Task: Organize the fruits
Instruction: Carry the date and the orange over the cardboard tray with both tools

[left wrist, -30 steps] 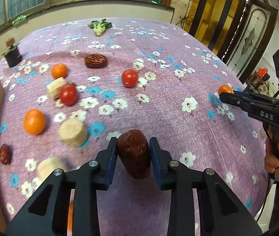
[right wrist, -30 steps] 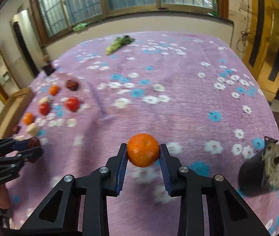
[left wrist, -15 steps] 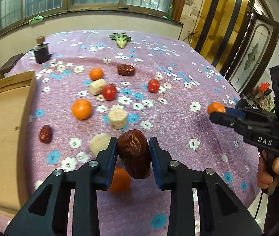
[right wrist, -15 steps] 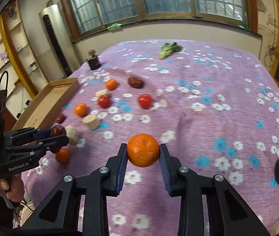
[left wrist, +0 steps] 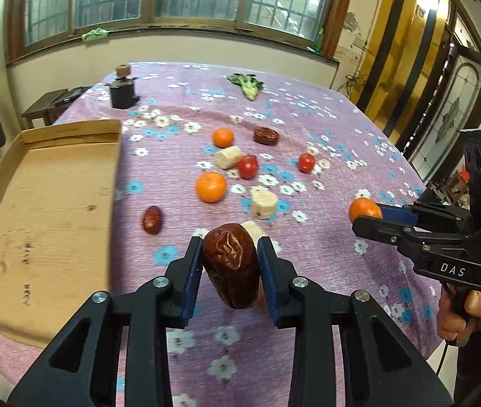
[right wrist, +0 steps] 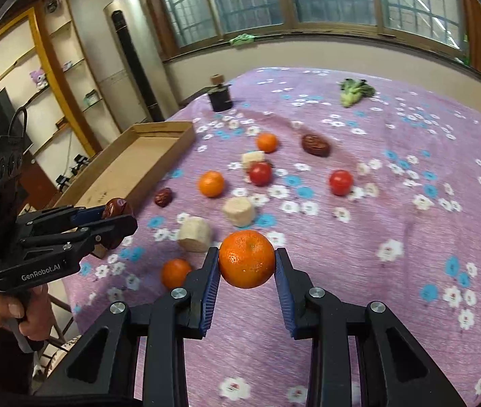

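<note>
The left gripper (left wrist: 230, 268) is clamping a wrinkled dark-red dried date (left wrist: 231, 264) between its blue pads, holding it upright above the desk (left wrist: 325, 257), which is wearing a purple cloth printed with white and blue flowers. The right gripper (right wrist: 247, 271) is squeezing a round orange mandarin (right wrist: 246, 258) between its own blue pads, likewise off the cloth.

Left of the left gripper, a shallow brown cardboard tray (left wrist: 47, 203) is lying on the desk. Ahead of that gripper, a smaller dark-red date (left wrist: 152, 219) is sitting just beside the tray's edge, and a pale cream cut cylinder (left wrist: 264, 203) is resting a little beyond the held date. Farther ahead are lying a loose orange mandarin (left wrist: 211, 186), a red cherry tomato (left wrist: 247, 166) touching a second pale cylinder (left wrist: 227, 157), another red tomato (left wrist: 306, 162), a small mandarin (left wrist: 223, 137) and a third dark date (left wrist: 266, 135).

Seen from the right gripper, one more mandarin (right wrist: 176, 273) is lying just to its left, with another pale chunk (right wrist: 195, 233) just ahead. A green leafy vegetable (right wrist: 354, 91) and a small black block (right wrist: 220, 99) topped with a brown knob are sitting far ahead.
</note>
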The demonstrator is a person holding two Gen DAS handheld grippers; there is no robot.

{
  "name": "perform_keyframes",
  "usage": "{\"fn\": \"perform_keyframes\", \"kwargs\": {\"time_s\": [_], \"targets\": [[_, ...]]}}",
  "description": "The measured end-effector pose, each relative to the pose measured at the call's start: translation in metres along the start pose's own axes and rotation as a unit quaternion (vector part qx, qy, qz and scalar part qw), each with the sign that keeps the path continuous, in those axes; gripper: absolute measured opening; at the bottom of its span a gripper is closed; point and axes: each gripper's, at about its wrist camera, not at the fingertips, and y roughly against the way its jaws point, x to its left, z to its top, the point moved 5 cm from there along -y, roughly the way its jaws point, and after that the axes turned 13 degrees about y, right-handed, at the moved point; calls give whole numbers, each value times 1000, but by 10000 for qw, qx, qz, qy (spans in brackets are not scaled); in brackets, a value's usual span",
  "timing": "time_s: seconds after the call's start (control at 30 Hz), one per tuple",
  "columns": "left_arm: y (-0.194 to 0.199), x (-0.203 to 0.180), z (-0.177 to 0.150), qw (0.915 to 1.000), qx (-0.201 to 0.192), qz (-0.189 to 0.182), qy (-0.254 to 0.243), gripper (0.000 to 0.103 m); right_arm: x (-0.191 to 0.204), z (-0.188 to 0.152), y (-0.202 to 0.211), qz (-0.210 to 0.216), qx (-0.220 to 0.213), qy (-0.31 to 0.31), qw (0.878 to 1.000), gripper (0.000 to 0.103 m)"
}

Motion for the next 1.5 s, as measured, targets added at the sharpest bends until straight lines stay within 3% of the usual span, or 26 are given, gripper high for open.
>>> {"fn": "perform_keyframes", "kwargs": {"time_s": [0.3, 0.57, 0.73, 1.0, 1.17, 1.37, 1.47, 1.5], "targets": [[23, 47, 4, 9989, -217, 293, 307, 30, 50, 26, -19, 576, -54, 294, 9979, 32], [42, 117, 15, 9927, -410, 874, 718, 30, 137, 69, -59, 1333, -94, 928, 9867, 32], [42, 162, 17, 9869, -392, 1280, 901, 30, 185, 86, -97, 1664, 106, 1258, 9780, 32], [31, 198, 10, 9830, -152, 1489, 1061, 30, 227, 80, -144, 1822, 624, 1676, 9669, 32], [18, 206, 1, 9819, 104, 1539, 1100, 30, 238, 72, -157, 1783, 847, 1872, 9623, 32], [12, 204, -3, 9781, 233, 1858, 906, 31, 237, 68, -167, 1741, 988, 1917, 9608, 34], [12, 202, -3, 9776, 204, 1912, 862, 50, 236, 68, -168, 1654, 998, 1977, 9610, 36], [14, 201, -3, 9769, 164, 1954, 855, 63, 236, 68, -168, 1632, 983, 1991, 9613, 37]]}}
